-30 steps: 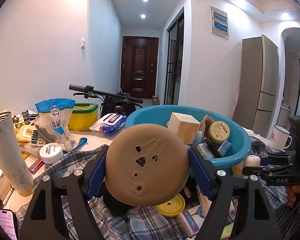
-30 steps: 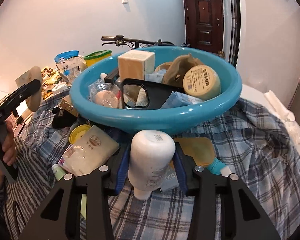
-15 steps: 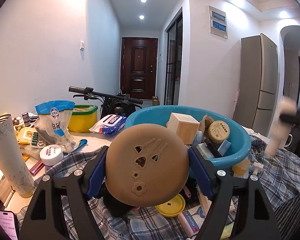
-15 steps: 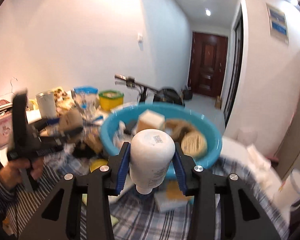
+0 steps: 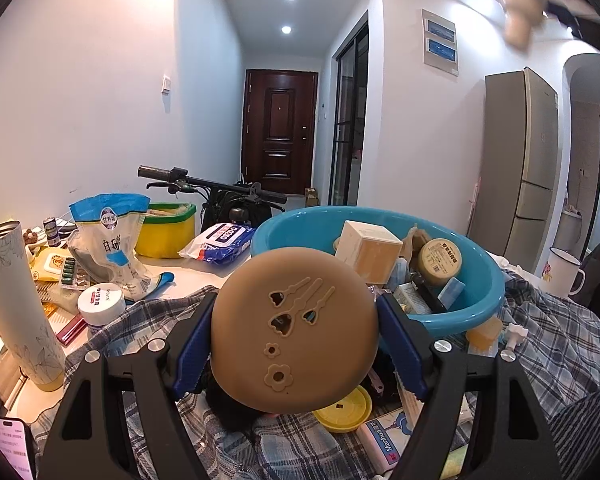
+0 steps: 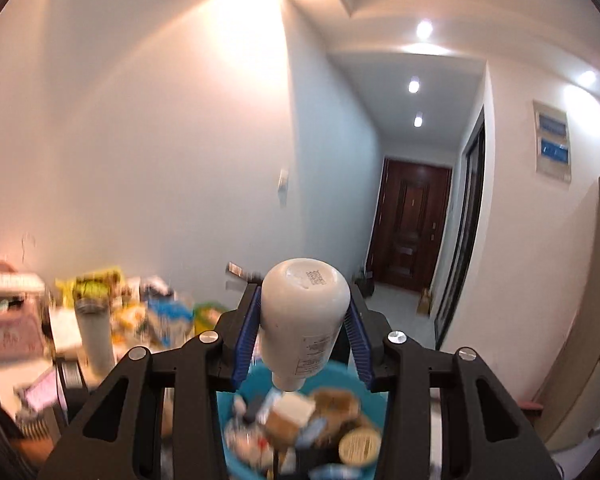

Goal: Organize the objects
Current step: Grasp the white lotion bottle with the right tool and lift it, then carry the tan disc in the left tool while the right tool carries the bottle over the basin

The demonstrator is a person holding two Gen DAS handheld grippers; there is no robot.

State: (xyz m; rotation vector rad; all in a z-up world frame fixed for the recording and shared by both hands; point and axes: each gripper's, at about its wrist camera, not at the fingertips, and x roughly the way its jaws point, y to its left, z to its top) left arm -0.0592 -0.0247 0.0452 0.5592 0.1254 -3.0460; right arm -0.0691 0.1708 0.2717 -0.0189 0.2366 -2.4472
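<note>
Right wrist view: right gripper (image 6: 304, 330) clamps a white bottle (image 6: 304, 316) above the basin (image 6: 228, 412); smooth, rigid, probably slippery, best held mid-body. Left gripper (image 5: 294, 336) pinches a tan disc (image 5: 294, 336) by its edges, before the basin.

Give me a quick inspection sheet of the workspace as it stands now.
Surface: table, partly under a plaid cloth.
Job's things: blue basin with boxes and jars inside; tan disc; white bottle.
Clutter: tumbler, salt bag, yellow tub, wipes, white jar, mug, phone.
Grippers: left gripper shut on disc; right gripper shut on bottle, above the basin.
Cables: nothing seen.
Surroundings: bicycle, door, fridge.
</note>
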